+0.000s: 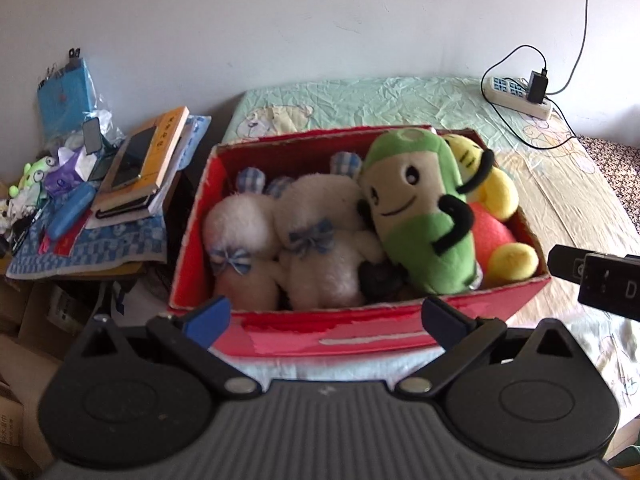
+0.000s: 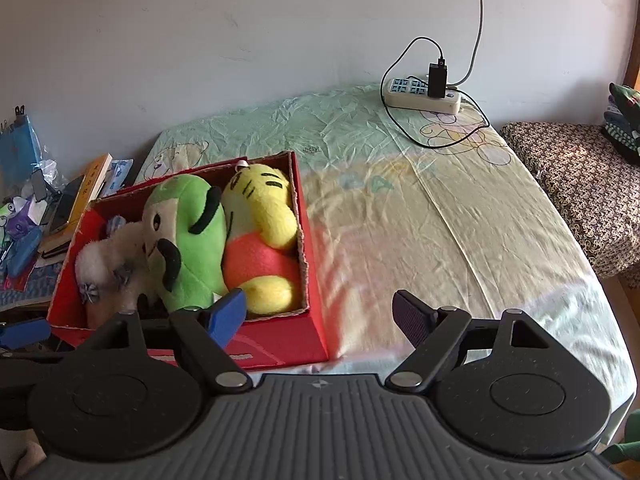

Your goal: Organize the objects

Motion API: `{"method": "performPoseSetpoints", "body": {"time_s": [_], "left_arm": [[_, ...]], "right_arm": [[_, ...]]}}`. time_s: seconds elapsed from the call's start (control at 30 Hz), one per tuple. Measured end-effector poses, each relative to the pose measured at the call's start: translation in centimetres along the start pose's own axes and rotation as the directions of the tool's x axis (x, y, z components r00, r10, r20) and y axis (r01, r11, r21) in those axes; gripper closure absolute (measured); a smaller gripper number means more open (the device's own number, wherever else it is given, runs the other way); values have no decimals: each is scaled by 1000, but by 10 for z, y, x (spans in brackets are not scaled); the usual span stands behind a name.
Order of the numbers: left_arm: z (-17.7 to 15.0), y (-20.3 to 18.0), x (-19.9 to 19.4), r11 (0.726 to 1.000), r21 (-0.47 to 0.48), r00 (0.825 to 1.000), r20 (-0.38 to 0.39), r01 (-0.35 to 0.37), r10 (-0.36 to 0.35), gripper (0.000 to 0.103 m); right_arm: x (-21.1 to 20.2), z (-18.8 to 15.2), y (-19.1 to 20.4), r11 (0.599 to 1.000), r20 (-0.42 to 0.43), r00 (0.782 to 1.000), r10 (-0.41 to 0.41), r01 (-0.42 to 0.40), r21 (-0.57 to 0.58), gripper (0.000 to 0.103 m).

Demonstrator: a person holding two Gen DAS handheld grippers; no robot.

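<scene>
A red cardboard box (image 1: 320,330) (image 2: 314,280) sits on the bed, packed with plush toys. Two white plush toys (image 1: 280,236) (image 2: 108,264) with blue bows fill its left side. A green plush (image 1: 420,216) (image 2: 188,240) leans in the middle, and a yellow and orange plush (image 1: 496,216) (image 2: 260,240) lies at the right end. My left gripper (image 1: 326,318) is open and empty, just in front of the box's near wall. My right gripper (image 2: 320,314) is open and empty too, near the box's front right corner. Part of it (image 1: 600,280) shows at the left view's right edge.
A cluttered side table (image 1: 96,208) with books, a phone and small items stands left of the bed. A power strip (image 2: 424,94) (image 1: 520,98) with a charger and cables lies at the bed's far edge. A patterned seat (image 2: 580,184) stands to the right. Wrinkled sheet (image 2: 440,220) spreads right of the box.
</scene>
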State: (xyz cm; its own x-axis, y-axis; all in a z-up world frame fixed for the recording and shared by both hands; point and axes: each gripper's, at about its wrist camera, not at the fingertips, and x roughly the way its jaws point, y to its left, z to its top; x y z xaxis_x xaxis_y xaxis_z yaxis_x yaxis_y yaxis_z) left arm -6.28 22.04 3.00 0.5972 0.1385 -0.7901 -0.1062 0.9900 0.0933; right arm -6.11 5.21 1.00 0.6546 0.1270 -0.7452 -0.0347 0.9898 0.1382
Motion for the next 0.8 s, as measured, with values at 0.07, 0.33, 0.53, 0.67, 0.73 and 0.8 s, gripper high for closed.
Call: {"method": "performPoseSetpoints", "body": {"time_s": [0.07, 0.33, 0.53, 0.67, 0.73, 0.8], "left_arm": [[3, 7, 2, 1000, -7, 1000, -2, 4, -4, 2], [9, 29, 8, 999, -37, 1000, -6, -3, 3, 2], [9, 38, 15, 998, -54, 1000, -18, -25, 24, 2], [8, 39, 14, 998, -41, 999, -7, -50, 49, 2], [8, 40, 15, 998, -42, 999, -8, -48, 48, 2], [8, 39, 18, 998, -40, 999, -14, -42, 41, 2]], "right_arm": [[0, 3, 8, 1000, -4, 1000, -1, 1, 2, 21], [2, 12, 31, 1000, 12, 1000, 4, -4, -18, 20], [12, 9, 38, 999, -6, 1000, 29, -30, -32, 20], [14, 12, 37, 999, 0, 999, 36, -36, -17, 21], [14, 12, 37, 999, 5, 999, 33, -33, -16, 21], [15, 10, 37, 999, 3, 999, 36, -36, -23, 21]]}}
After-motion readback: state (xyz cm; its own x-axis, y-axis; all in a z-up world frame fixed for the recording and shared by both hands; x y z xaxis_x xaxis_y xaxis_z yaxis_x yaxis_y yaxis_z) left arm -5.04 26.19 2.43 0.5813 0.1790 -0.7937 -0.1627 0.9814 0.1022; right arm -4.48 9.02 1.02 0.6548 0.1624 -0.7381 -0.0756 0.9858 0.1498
